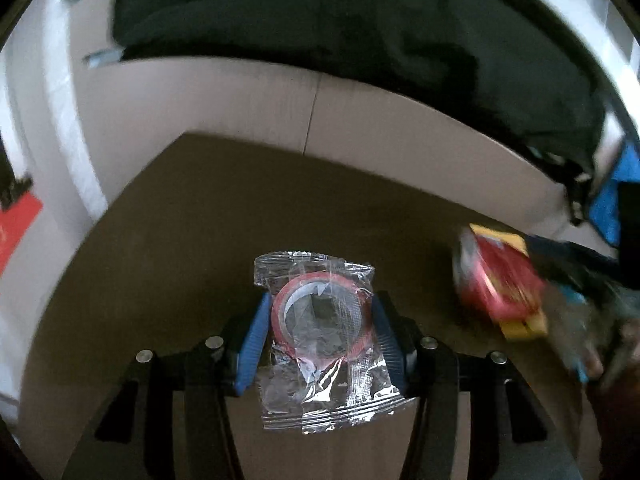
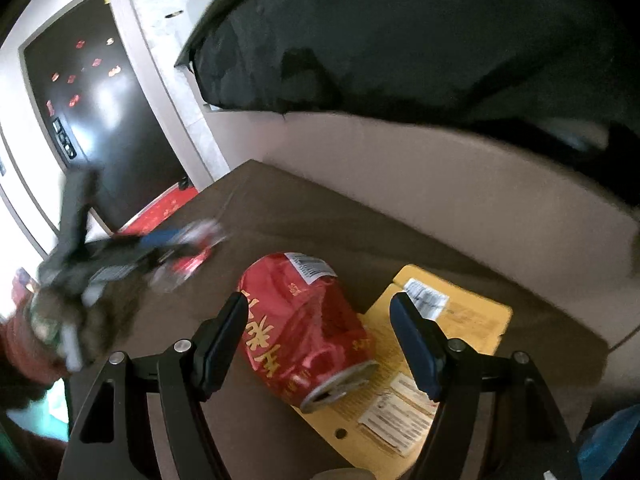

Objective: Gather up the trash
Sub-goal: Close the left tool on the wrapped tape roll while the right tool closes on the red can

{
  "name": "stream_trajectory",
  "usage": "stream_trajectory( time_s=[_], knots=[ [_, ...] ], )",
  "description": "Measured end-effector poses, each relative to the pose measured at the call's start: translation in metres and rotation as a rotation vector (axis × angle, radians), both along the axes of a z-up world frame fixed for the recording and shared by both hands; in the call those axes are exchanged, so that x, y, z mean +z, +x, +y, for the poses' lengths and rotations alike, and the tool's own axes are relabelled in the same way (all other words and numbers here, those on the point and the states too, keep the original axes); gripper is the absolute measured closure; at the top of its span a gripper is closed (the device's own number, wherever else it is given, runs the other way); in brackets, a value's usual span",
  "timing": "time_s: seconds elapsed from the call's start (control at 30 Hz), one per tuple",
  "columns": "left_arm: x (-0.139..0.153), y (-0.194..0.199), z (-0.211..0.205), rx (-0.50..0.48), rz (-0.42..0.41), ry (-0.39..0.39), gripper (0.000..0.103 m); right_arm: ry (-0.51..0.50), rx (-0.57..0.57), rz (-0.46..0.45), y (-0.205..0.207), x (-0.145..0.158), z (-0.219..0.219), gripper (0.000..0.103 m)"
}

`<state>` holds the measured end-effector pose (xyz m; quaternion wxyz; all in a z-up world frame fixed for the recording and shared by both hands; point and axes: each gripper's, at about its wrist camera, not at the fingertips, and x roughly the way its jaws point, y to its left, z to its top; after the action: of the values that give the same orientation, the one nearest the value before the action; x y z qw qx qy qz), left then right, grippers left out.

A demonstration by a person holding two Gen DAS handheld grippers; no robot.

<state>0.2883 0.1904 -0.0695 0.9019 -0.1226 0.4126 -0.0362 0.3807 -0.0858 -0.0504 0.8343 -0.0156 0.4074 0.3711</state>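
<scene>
My left gripper (image 1: 318, 310) is shut on a clear crinkled plastic wrapper (image 1: 320, 340) with a red ring printed on it, held above the brown table (image 1: 160, 240). My right gripper (image 2: 318, 308) is open, its fingers either side of a crushed red drink can (image 2: 308, 328) that lies on a yellow card package (image 2: 460, 332). The can and yellow card also show blurred at the right of the left wrist view (image 1: 500, 280). The left gripper with its wrapper shows blurred at the left of the right wrist view (image 2: 160, 248).
A grey sofa base (image 1: 360, 120) with a black cushion (image 1: 320, 20) runs behind the table. A dark door (image 2: 100, 120) and a red mat (image 2: 168, 204) lie to the left. Something blue (image 2: 612, 444) sits at the lower right.
</scene>
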Motion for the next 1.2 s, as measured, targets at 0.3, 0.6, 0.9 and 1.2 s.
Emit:
stream_trajectory(
  time_s=[0.3,0.6,0.9,1.2],
  knots=[
    [-0.016,-0.09,0.023,0.138,-0.055,-0.106,0.051,0.015,0.05,0.134,-0.046,-0.011,0.027,0.031],
    [-0.021,-0.107,0.047,0.191,-0.192,-0.184,0.05,-0.056,-0.04,0.044,-0.1,0.019,0.044,0.031],
    [-0.025,-0.109,0.058,0.18,-0.194,-0.238,0.05,0.052,-0.268,0.196,-0.038,-0.016,0.032,0.031],
    [-0.028,-0.107,0.06,0.181,-0.182,-0.259,0.051,-0.057,-0.194,0.132,-0.044,-0.025,0.081,0.031]
  ],
)
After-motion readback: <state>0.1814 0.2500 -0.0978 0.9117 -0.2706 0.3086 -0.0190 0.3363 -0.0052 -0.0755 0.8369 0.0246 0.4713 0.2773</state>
